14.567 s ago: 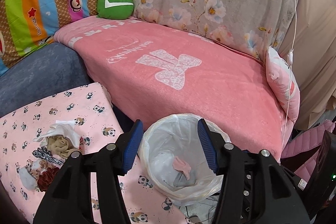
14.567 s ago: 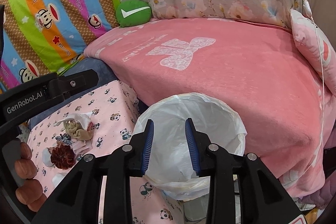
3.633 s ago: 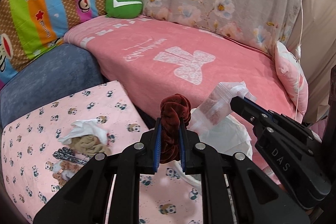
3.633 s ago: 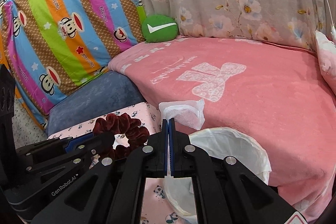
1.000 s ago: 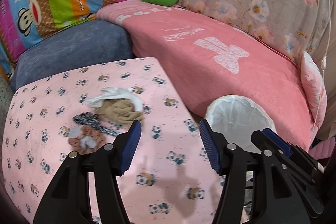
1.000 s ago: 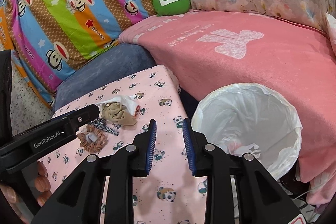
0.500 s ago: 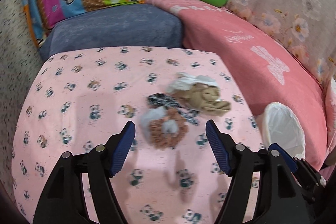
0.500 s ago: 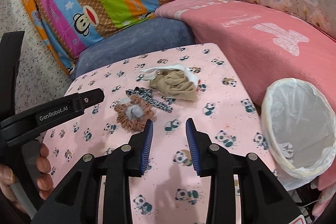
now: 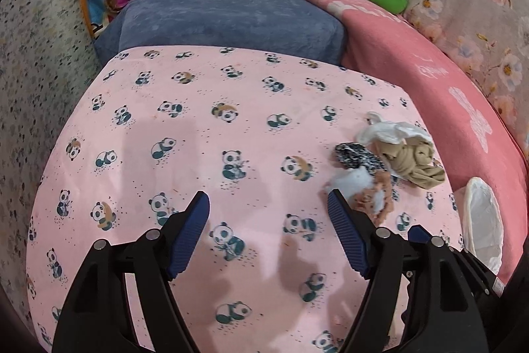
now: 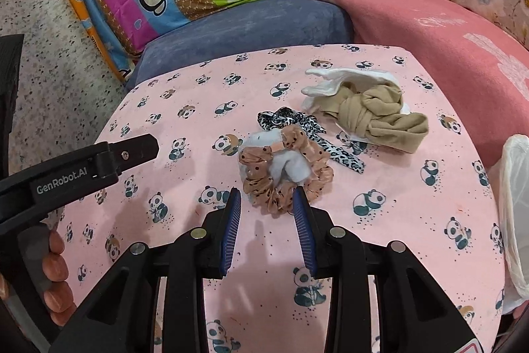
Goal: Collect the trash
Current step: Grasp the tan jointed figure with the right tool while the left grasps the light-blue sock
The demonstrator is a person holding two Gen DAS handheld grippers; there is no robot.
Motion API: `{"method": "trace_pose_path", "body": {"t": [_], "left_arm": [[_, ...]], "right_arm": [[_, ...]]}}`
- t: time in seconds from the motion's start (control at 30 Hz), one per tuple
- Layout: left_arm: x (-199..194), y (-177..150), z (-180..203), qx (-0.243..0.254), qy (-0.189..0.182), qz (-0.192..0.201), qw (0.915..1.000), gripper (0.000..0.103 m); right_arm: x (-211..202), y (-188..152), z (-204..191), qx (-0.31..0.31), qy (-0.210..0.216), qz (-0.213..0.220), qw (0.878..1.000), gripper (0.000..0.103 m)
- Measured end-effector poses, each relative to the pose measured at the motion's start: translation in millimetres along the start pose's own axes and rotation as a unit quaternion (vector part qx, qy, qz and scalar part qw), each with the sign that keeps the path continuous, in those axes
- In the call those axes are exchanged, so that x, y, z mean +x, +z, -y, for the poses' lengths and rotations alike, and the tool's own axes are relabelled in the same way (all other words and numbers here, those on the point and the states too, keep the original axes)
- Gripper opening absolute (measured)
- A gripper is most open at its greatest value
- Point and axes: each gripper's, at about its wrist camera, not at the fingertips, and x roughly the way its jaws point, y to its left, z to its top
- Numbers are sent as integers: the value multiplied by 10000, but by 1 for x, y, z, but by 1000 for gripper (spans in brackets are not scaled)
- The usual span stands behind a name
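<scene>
right gripper (image 10: 267,199): my jaws part open, empty, tips just short of the peach scrunchie (image 10: 286,169)
left gripper (image 9: 267,204): spread wide, empty, above the panda cloth (image 9: 198,134)
trash pile: scrunchie, leopard band (image 10: 310,129), tan cloth (image 10: 373,114)
bin (image 10: 514,204): right edge

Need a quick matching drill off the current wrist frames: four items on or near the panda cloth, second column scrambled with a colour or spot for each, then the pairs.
Column 1
1. scrunchie
2. knotted cloth
3. patterned ribbon
4. trash bin

Column 2
A. beige, lying on white tissue
B. white liner, off the cloth's right edge
C. peach with dark dots, just ahead of the right gripper
D. black-and-white leopard print

Pairs: 1-C, 2-A, 3-D, 4-B
</scene>
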Motion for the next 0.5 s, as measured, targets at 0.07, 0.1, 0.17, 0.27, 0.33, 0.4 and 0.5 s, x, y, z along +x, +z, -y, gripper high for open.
{"method": "trace_pose_path", "body": {"t": [0.07,0.1,0.17,0.27,0.33,0.4,0.5], "left_arm": [[4,1,-5,-25,1,-27,10000,70],[6,2,-9,-33,5,-39,10000,70],[9,3,-12,-36,3,-54,10000,70],[14,5,-14,-19,-24,-95,9999,70],[16,6,-14,6,-55,-112,9999,70],[19,7,-12,31,-91,-138,9999,70],[25,8,-6,86,-181,-188,9996,70]], "right_arm": [[10,2,-4,-20,-18,-36,10000,35],[15,2,-5,-25,-38,-59,10000,35],[26,4,-7,0,-77,-133,9999,35],[34,5,-5,74,-105,-167,9998,30],[35,4,0,105,-103,-155,9998,18],[32,2,5,186,-112,-80,9997,13],[21,0,16,346,-169,101,9992,12]]}}
